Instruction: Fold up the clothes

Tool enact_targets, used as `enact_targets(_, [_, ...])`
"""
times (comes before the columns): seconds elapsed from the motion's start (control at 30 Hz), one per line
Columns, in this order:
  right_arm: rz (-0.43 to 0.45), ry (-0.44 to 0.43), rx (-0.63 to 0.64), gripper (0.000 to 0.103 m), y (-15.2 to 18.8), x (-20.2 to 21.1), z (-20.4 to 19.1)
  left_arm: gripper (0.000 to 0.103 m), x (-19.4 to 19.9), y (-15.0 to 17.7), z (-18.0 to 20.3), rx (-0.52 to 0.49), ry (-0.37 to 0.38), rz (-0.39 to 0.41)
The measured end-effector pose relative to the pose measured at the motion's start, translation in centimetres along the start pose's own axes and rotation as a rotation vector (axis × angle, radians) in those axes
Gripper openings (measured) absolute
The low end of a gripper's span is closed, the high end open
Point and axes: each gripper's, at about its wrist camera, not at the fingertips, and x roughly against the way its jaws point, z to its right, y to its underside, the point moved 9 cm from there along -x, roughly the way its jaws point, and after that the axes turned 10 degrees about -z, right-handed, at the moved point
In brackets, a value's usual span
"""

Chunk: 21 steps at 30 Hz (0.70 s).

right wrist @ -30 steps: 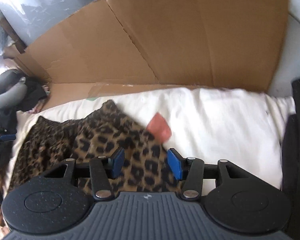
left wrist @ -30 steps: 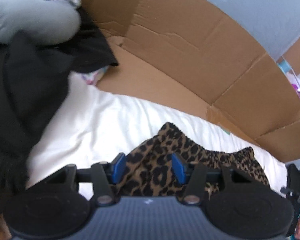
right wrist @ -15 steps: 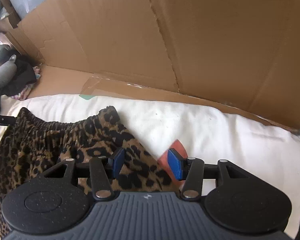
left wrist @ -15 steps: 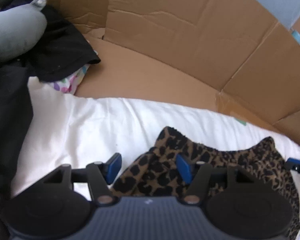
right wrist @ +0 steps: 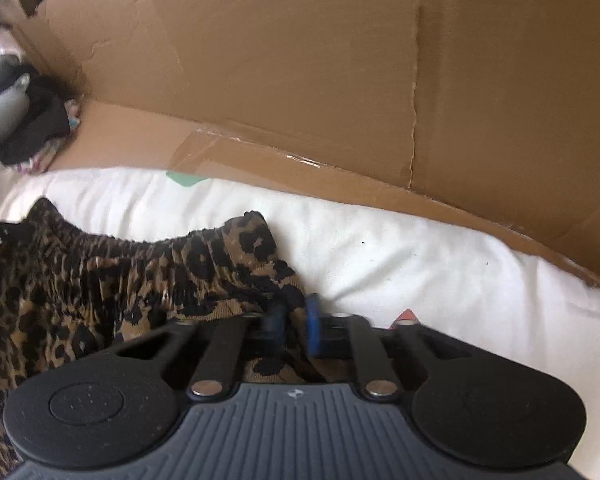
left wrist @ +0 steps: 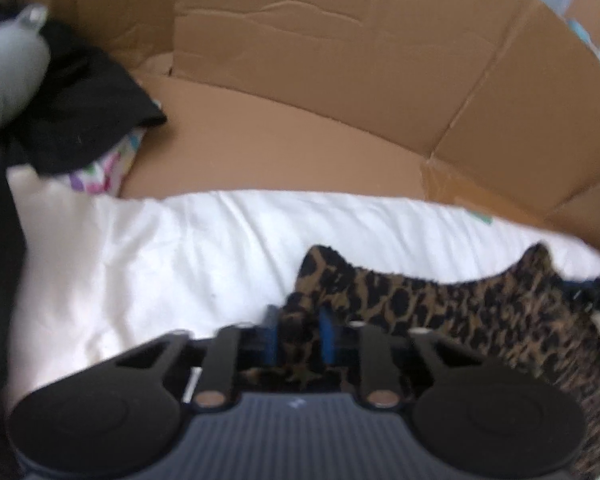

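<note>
A leopard-print garment [left wrist: 480,312] lies on a white sheet [left wrist: 160,256], its elastic waistband stretched between the two grippers. My left gripper [left wrist: 298,338] is shut on the garment's left waistband corner. In the right wrist view the garment [right wrist: 100,280] spreads to the left, and my right gripper [right wrist: 294,322] is shut on its right waistband corner. A small red tag [right wrist: 406,314] peeks out beside the right gripper's fingers.
A brown cardboard wall [left wrist: 340,60] stands behind the sheet, also in the right wrist view [right wrist: 280,80]. A pile of black clothes [left wrist: 80,112] with a grey item [left wrist: 8,76] and a floral cloth [left wrist: 104,168] lies at the far left.
Both grippers have closed on the leopard garment's waistband corners; they stood open around the fabric before. The waistband now looks pulled straighter between them.
</note>
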Motion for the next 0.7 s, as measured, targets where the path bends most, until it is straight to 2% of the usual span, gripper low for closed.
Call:
enact_targets(0.2, [0.085,0.018,-0.004,0.0,-1.3,2.2,0.5,0.011,2.4,-1.0,-0.5,-0.005,-0.014,0.121])
enact_targets(0.37, [0.117,0.062,-0.008,0.0,-1.8,2.6,0.6,0.011,1.8,-1.6,-0.1,-0.008,-0.049,0.148])
enact_targets(0.43, [0.109,0.078,-0.012,0.0,-1.7,2.3,0.5,0.011,1.3,-1.6,0.1,-0.023,-0.09,0.144])
enact_targets(0.53, [0.039,0.108,-0.005,0.002,-1.2,1.0,0.8,0.025,0.5,-1.0,0.0,-0.052,-0.167,0.091])
enact_targets(0.6, [0.047,0.151,0.022,0.013,-0.9,1.5,0.8,0.053,0.8,-0.6,-0.2,-0.049,-0.199,0.086])
enact_targets(0.63, [0.063,0.159,0.034,0.028,-0.8,2.1,0.7,0.061,1.3,-0.3,-0.3,-0.037,-0.19,0.093])
enact_targets(0.67, [0.08,0.159,0.043,0.037,-0.7,2.8,0.6,0.068,1.7,0.0,-0.5,-0.026,-0.181,0.1])
enact_targets(0.7, [0.1,0.145,0.044,0.039,-0.7,3.6,0.5,0.068,2.3,0.3,-0.5,-0.02,-0.171,0.106])
